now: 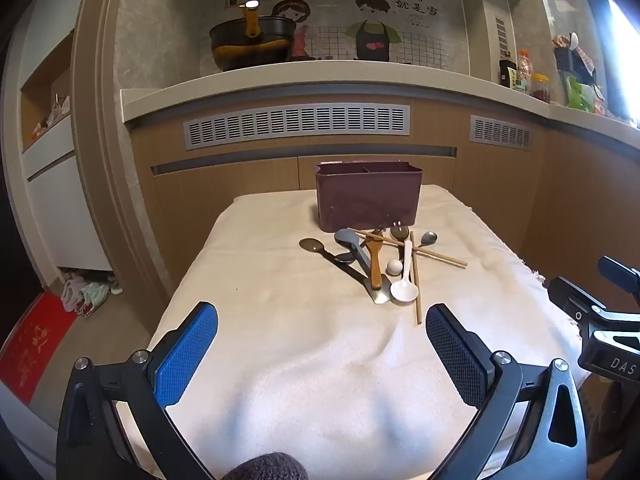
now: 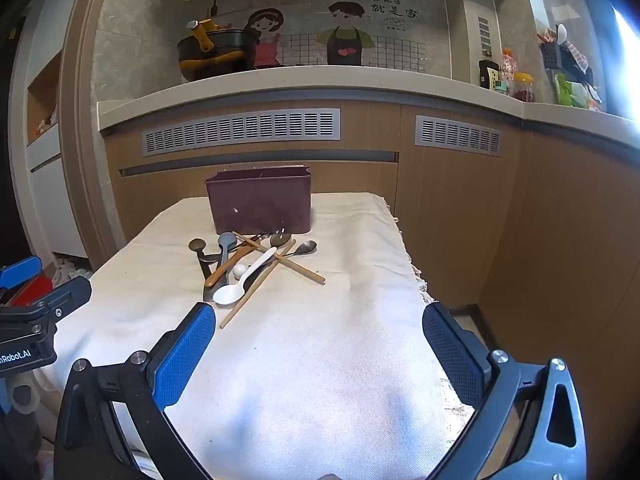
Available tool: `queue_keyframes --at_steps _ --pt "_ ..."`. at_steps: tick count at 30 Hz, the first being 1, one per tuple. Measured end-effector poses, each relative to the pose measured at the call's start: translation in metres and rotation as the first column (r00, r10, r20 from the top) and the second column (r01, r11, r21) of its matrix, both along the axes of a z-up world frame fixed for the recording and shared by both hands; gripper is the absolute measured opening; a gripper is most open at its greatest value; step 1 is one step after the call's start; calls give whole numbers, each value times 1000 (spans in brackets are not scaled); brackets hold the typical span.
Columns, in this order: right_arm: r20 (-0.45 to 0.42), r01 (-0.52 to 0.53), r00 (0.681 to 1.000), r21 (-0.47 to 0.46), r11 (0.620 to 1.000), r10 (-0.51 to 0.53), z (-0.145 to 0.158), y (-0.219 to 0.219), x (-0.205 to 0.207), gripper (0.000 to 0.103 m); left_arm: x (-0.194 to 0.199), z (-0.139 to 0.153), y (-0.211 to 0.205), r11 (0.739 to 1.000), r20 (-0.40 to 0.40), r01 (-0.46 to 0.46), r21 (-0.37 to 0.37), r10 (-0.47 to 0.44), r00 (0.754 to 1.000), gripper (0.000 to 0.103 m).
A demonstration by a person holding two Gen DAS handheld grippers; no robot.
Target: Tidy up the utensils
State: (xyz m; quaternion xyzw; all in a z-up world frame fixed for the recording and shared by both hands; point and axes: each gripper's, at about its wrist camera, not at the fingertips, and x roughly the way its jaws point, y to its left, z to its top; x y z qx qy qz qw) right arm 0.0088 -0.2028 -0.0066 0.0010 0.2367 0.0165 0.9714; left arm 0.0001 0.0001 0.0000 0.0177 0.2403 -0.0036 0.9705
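1. Blue-padded left gripper [image 1: 322, 338] and right gripper [image 2: 319, 338]: both spread wide, holding nothing, over bare cream towel [image 2: 320, 360].
2. Towel's fringed right edge [image 2: 416, 276] lies near the right gripper.
3. Utensil pile: white plastic spoon [image 1: 404, 290], wooden chopsticks [image 1: 416, 250], wooden-handled tool [image 1: 375, 260], metal spoons [image 1: 312, 245].
4. Maroon utensil caddy [image 1: 368, 200], just behind the pile, near the far edge.

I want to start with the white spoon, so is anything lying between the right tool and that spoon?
Nothing visible blocks it. Only bare cloth lies between the open right tool and the white spoon, whose bowl sits at the near edge of the pile. A chopstick lies right beside it, possibly touching.
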Motion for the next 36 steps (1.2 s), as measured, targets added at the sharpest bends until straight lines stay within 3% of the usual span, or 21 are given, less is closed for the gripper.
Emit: queue_keyframes --at_steps 36 --pt "-16 -2 1000 -4 1000 2 -5 2 3 103 5 -15 -1 1000 -34 -5 -14 5 999 103"
